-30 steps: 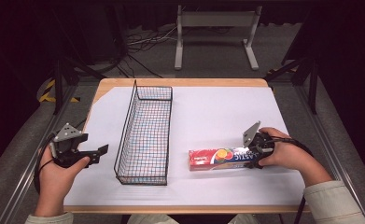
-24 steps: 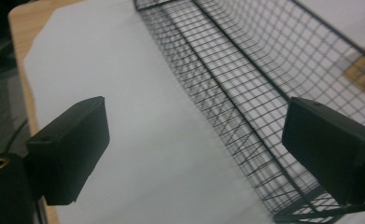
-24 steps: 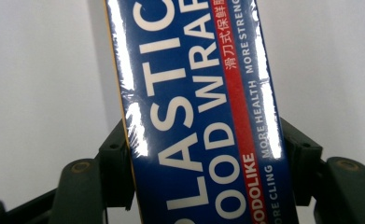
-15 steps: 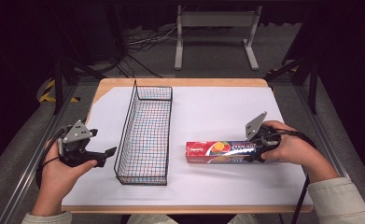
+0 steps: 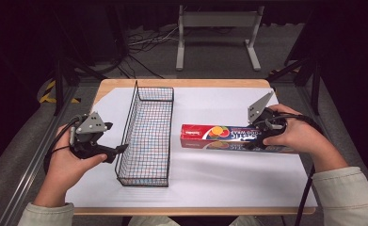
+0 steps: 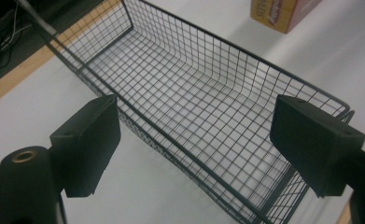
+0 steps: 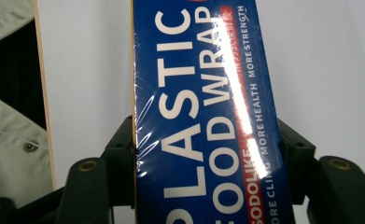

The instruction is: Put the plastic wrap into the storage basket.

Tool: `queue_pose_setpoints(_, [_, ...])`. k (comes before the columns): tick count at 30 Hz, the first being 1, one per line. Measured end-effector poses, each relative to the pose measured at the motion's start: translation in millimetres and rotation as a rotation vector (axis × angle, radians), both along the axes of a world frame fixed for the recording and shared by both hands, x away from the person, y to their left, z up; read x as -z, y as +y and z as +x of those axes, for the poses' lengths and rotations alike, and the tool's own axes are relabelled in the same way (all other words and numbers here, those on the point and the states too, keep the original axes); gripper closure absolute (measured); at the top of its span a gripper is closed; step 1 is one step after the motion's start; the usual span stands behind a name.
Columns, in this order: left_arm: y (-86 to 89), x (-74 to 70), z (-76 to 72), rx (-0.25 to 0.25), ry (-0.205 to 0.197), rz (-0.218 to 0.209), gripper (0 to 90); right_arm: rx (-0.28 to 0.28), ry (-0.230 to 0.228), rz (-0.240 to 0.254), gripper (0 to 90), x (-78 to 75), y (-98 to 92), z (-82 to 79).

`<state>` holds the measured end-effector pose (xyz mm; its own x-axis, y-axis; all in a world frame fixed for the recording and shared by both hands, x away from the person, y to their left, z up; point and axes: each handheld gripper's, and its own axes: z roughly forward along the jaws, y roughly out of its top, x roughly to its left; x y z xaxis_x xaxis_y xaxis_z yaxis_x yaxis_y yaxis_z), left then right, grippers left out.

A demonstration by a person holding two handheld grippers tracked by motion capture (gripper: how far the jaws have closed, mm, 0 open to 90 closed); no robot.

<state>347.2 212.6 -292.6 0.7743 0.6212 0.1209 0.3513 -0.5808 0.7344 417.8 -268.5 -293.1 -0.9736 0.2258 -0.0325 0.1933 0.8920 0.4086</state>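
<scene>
R gripper (image 5: 259, 136) clamped on wrap box (image 5: 219, 136), box held above table (image 5: 228, 183); L gripper (image 5: 120, 149) released, jaws just been closing w/ nothing between, beside basket (image 5: 146, 136).

Long plastic wrap box (image 5: 224, 136), blue and red, level, beside wire basket (image 5: 146, 136)

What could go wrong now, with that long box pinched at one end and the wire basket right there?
The right gripper holds the plastic wrap box near one end only, so the long free end might sag or twist loose. That end points toward the wire basket and could snag its rim. The open left gripper sits close to the basket and might nudge it.
</scene>
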Motion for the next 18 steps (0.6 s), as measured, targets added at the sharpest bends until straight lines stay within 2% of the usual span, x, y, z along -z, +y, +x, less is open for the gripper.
queue_pose_setpoints(3, [-5.9, -6.0, 2.8, 0.028, -0.001, -0.006, 15.6, -0.004, -0.017, 0.007, 39.1, -6.3, 4.6, 1.7])
queue_pose_setpoints(6, [-14.3, -10.7, 6.5, 0.056, 0.001, 0.012, 14.8, -0.018, -0.033, 0.02, 39.1, -14.2, 13.4, 4.2])
queue_pose_setpoints(9, [-19.8, -13.4, 9.4, 0.079, 0.014, 0.01, 15.7, -0.021, -0.034, 0.022, 39.1, -17.9, 19.7, 4.4])
queue_pose_setpoints(12, [-27.6, -22.9, 15.3, 0.132, 0.022, 0.025, 15.6, -0.028, -0.028, 0.037, 39.1, -25.0, 31.7, 5.8])
queue_pose_setpoints(13, [-27.6, -22.9, 15.3, 0.132, 0.022, 0.025, 15.6, -0.028, -0.028, 0.037, 39.1, -25.0, 31.7, 5.8])
queue_pose_setpoints(17, [-36.1, -32.8, 21.6, 0.203, 0.04, 0.003, 15.0, -0.049, -0.024, 0.034, 39.1, -28.9, 43.5, 7.7])
queue_pose_setpoints(18, [-41.7, -35.7, 25.2, 0.241, 0.063, -0.006, 14.9, -0.05, -0.025, 0.029, 39.1, -31.2, 49.2, 7.2])
